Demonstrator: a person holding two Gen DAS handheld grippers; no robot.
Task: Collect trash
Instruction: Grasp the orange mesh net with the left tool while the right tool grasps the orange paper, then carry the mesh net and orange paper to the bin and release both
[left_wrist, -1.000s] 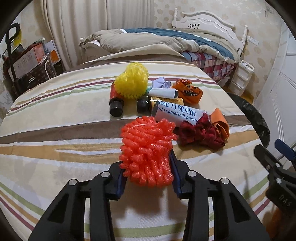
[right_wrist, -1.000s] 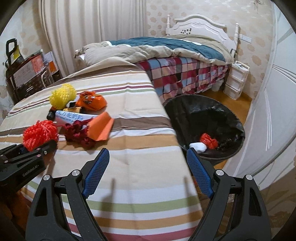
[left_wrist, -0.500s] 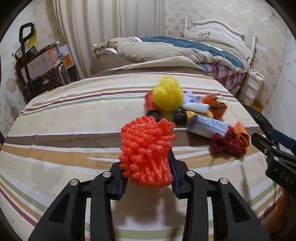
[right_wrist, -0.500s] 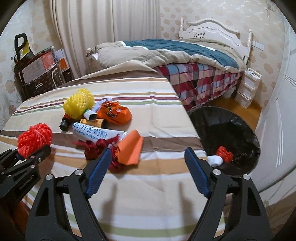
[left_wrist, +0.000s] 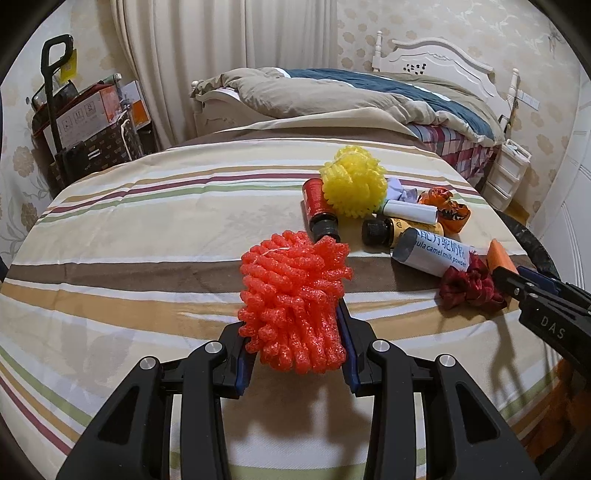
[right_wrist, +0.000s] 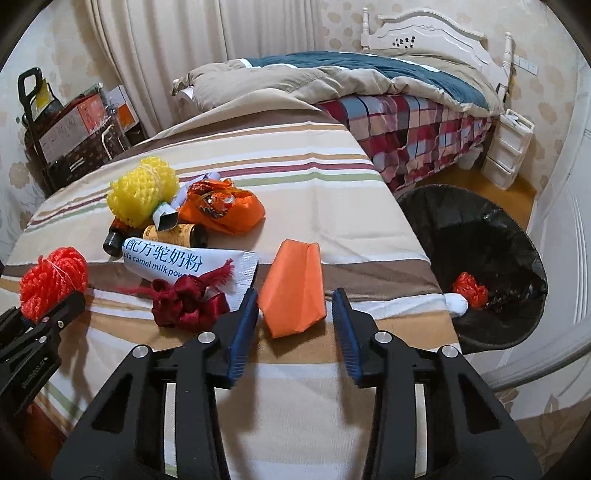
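Observation:
My left gripper (left_wrist: 295, 332) is shut on a red foam net (left_wrist: 293, 299) and holds it above the striped cloth; the net also shows in the right wrist view (right_wrist: 51, 282). My right gripper (right_wrist: 293, 325) is open, its jaws on either side of the near end of a folded orange paper (right_wrist: 293, 284). Left of the paper lie a dark red ribbon bow (right_wrist: 188, 301), a white milk powder sachet (right_wrist: 177, 264), two small bottles (right_wrist: 177, 234), a yellow foam net (right_wrist: 142, 190) and an orange wrapper (right_wrist: 225, 210).
A black-lined trash bin (right_wrist: 476, 258) stands on the floor right of the table, holding a red net and a white wad. A bed (right_wrist: 369, 85) lies behind. Boxes and a trolley (left_wrist: 74, 122) stand at the far left. A white drawer unit (right_wrist: 509, 155) stands by the bed.
My right gripper moved left from the bin side to the orange paper and its jaws narrowed around it. My left gripper drew back to the left with the red net.

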